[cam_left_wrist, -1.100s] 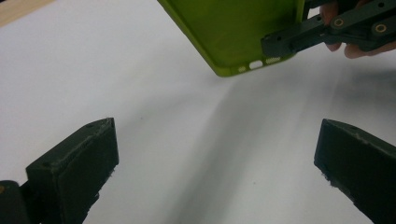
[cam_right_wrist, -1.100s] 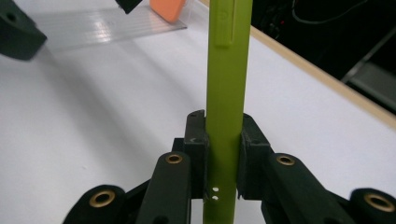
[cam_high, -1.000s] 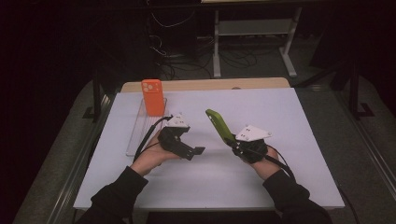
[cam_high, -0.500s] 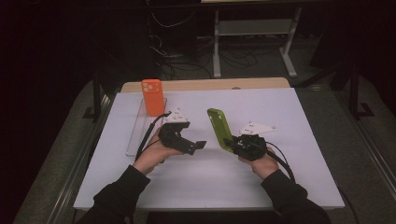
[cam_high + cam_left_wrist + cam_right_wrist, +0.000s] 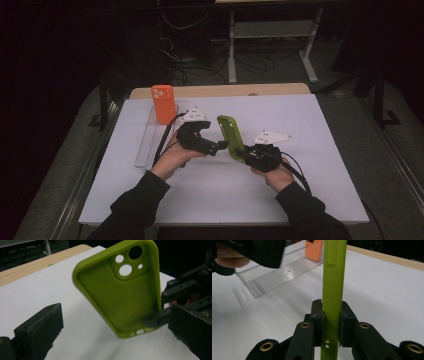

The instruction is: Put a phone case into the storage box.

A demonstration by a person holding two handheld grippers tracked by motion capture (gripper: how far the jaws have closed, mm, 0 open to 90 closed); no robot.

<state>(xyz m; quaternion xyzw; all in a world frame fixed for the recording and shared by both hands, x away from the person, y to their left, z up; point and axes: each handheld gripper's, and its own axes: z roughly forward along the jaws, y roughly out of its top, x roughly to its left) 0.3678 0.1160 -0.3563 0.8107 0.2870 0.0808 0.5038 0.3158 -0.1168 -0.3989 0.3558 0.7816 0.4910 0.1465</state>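
Green phone case (image 5: 231, 138) stands upright above the table (image 5: 320, 150), pinched at its lower edge by the right gripper (image 5: 245, 152), while the left gripper (image 5: 222, 146), jaws wide, faces it; racking it beside the orange case (image 5: 163, 103) in the clear holder (image 5: 146, 145) looks undone.

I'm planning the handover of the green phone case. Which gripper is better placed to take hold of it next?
The left. The left gripper has open jaws right beside the green phone case, which stands upright, clamped at its lower end by the right gripper. The right one is occupied, so the left can probably close on a free edge.
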